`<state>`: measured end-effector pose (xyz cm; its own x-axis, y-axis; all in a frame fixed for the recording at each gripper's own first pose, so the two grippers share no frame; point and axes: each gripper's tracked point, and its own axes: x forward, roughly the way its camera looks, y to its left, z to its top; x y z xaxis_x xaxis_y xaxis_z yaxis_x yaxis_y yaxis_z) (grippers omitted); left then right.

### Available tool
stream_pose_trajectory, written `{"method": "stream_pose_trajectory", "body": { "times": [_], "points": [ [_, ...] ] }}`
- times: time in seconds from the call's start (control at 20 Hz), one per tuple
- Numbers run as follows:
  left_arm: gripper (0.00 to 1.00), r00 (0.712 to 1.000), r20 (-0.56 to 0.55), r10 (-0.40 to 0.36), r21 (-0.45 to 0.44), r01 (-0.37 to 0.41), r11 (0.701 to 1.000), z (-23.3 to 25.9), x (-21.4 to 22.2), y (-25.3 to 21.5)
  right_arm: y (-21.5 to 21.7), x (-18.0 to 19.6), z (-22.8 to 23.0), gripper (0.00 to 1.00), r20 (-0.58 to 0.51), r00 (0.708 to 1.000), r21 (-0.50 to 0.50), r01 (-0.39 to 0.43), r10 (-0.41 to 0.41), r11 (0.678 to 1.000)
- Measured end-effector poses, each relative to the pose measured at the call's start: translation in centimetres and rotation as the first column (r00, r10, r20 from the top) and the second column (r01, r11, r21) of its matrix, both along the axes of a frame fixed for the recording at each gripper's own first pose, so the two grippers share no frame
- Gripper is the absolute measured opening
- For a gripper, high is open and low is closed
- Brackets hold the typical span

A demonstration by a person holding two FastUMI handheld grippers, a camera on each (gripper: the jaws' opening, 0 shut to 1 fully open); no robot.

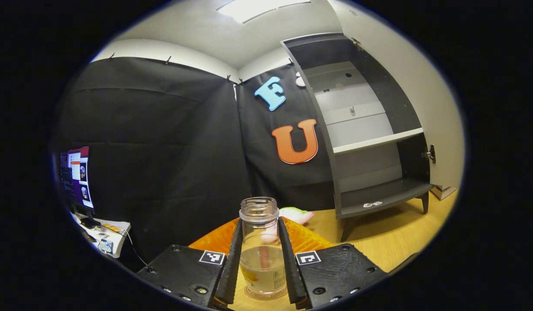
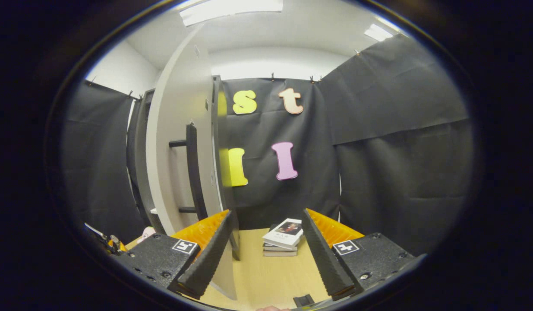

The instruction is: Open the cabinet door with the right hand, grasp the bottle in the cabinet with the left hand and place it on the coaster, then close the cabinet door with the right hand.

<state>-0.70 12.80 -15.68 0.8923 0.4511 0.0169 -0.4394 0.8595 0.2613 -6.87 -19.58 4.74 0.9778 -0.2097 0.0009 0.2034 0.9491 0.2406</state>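
In the lower centre of the left gripper view, the left tool [image 1: 263, 263] grips a clear glass bottle with a little pale liquid [image 1: 261, 250], both fingers pressed against its sides. The bottle's base sits on a round pale coaster [image 1: 266, 295] on the light wooden desk [image 1: 391, 235]. The dark grey cabinet [image 1: 370, 142], upper right, stands with its shelves bare. In the right gripper view, the right tool [image 2: 266, 255] is spread wide and holds nothing; the white cabinet door [image 2: 180, 142], swung open, stands at left with its black bar handle [image 2: 193, 172]. The placing step looks nearly finished. Next, the left tool likely releases, then the right pushes the door shut.
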Motion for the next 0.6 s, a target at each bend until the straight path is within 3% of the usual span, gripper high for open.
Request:
{"method": "stream_pose_trajectory", "body": {
  "times": [0.5, 0.55, 0.6],
  "points": [
    [0.46, 0.998, -0.03, 0.047, -0.111, -0.05, 0.993, -4.9, 0.3, 3.3, -0.5, -2.5, 0.0, 1.0, -0.043, 0.996, -0.006, 0.074, -0.074, 0.997],
    [0.34, 0.998, -0.037, 0.045, -0.124, -0.049, 0.991, -5.3, 0.2, 3.0, -0.3, -2.5, 0.0, 1.0, -0.045, 0.996, -0.007, 0.073, -0.074, 0.997],
    [0.56, 0.998, -0.04, 0.045, -0.107, -0.049, 0.993, -5.2, 0.1, 2.9, -0.2, -2.3, 0.0, 0.99, -0.05, 0.996, -0.009, 0.071, -0.071, 0.997]
  ]
}}
